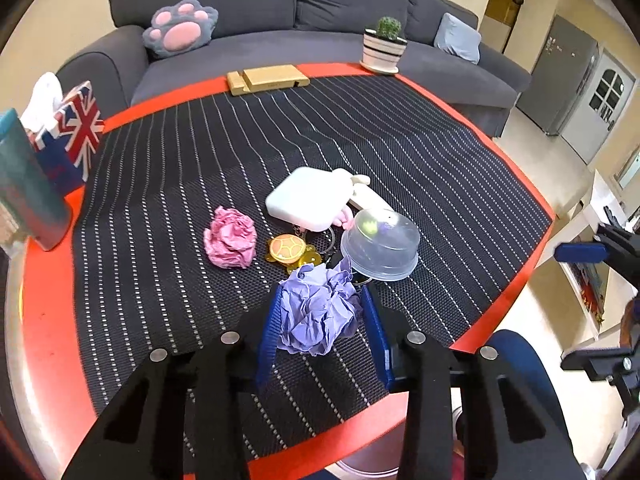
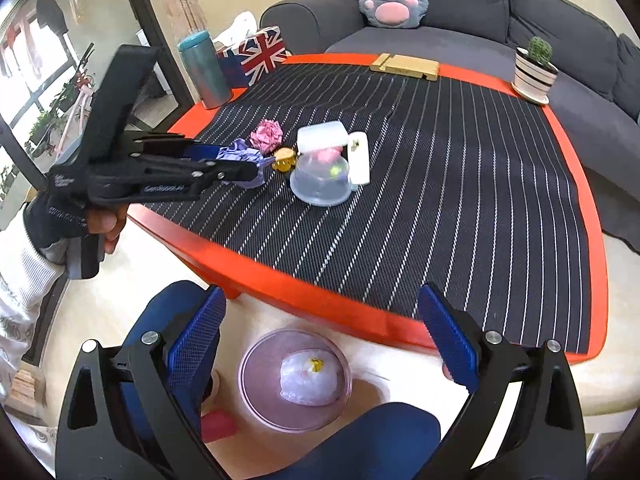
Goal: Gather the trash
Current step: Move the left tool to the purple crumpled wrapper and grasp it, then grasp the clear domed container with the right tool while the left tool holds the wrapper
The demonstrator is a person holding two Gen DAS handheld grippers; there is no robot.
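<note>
The left gripper is clamped on a crumpled purple paper ball at the near edge of the table, while the right gripper hangs wide and empty above a pink bin on the floor. The soft wad could slip free on lifting, or snag the turtle keychain touching it.

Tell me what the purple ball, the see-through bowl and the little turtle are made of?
The purple ball looks like crumpled paper: matte, with sharp creases and folds. The see-through bowl, lying upside down, seems thin plastic: clear, smooth, with soft shine. The turtle looks like glossy hard plastic or enamel in orange and yellow; I can't tell which.
</note>
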